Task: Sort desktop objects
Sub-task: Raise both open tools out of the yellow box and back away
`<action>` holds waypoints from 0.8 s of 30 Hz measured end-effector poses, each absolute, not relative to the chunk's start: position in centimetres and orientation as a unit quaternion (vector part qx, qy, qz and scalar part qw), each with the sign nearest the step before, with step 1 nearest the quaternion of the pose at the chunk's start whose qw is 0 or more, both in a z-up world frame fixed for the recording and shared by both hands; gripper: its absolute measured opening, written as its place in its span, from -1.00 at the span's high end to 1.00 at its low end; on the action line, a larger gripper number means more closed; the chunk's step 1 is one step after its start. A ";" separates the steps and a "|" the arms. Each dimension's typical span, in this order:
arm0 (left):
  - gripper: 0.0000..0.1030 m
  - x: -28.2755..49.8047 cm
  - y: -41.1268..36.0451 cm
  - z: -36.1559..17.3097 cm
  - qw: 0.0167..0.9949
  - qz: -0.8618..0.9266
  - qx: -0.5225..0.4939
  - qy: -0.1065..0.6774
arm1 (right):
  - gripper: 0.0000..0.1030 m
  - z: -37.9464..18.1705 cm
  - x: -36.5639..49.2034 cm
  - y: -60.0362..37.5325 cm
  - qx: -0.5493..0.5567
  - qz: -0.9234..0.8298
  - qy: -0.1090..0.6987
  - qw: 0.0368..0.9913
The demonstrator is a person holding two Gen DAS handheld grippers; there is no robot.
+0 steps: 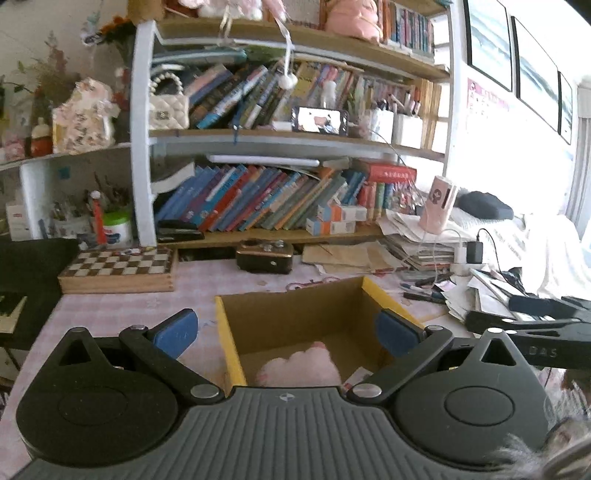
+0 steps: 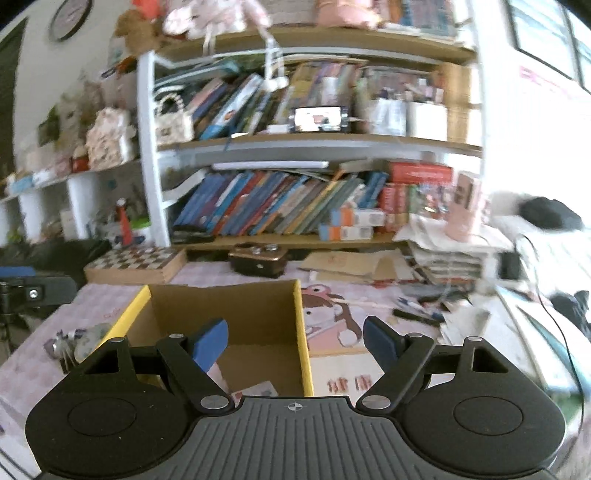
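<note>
Left wrist: I'm hovering my left gripper (image 1: 286,332) level over the cardboard box (image 1: 295,310), jaws wide and empty, pink plush (image 1: 299,369) lying inside, "DAS" readable on the right gripper's body; right wrist: my right gripper (image 2: 295,341) is hanging wide open over the box's right wall, mat lettering unreadable.

- A wooden chessboard box (image 1: 117,270) lies at the left middle of the frame.
- A small dark radio (image 1: 265,255) sits just right of it, below the bookshelf (image 1: 295,140).
- A phone (image 1: 320,120) with a lit screen stands on the middle shelf.
- A pink cylinder (image 1: 439,204) stands on a paper pile (image 1: 417,243), at the right.
- A round clock (image 2: 71,16) hangs in the upper left.
</note>
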State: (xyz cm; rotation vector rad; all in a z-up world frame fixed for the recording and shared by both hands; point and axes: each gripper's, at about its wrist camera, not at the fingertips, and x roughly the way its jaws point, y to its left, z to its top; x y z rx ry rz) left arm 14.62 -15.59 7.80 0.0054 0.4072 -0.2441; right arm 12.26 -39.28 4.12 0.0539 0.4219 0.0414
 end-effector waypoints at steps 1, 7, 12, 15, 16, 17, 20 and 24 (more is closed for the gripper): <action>-1.00 14.1 -15.1 7.6 0.973 -0.116 0.005 0.197 | -0.61 3.9 11.6 -39.1 0.033 0.011 0.209 0.977; -1.00 11.9 -12.4 6.6 0.974 -0.105 -0.002 0.202 | -0.62 2.9 8.7 -37.6 0.057 -0.038 0.218 0.974; -1.00 10.2 -10.2 5.6 0.971 -0.109 -0.009 0.214 | -0.62 1.6 6.1 -35.8 0.065 -0.069 0.241 0.966; -1.00 8.8 -8.6 5.1 0.969 -0.113 -0.010 0.220 | -0.63 0.9 4.5 -34.2 0.070 -0.075 0.257 0.961; -1.00 8.4 -8.2 4.9 0.968 -0.114 -0.010 0.223 | -0.63 0.7 3.9 -33.6 0.069 -0.075 0.263 0.959; -1.00 8.0 -7.7 4.7 0.968 -0.114 -0.010 0.225 | -0.63 0.4 3.4 -33.0 0.068 -0.075 0.268 0.958; -1.00 6.8 -6.3 3.9 0.964 -0.114 -0.011 0.238 | -0.65 -0.2 1.7 -31.2 0.068 -0.074 0.281 0.954; -1.00 5.1 -4.8 2.6 0.958 -0.118 -0.010 0.260 | -0.71 -1.3 -0.2 -28.9 0.068 -0.074 0.299 0.949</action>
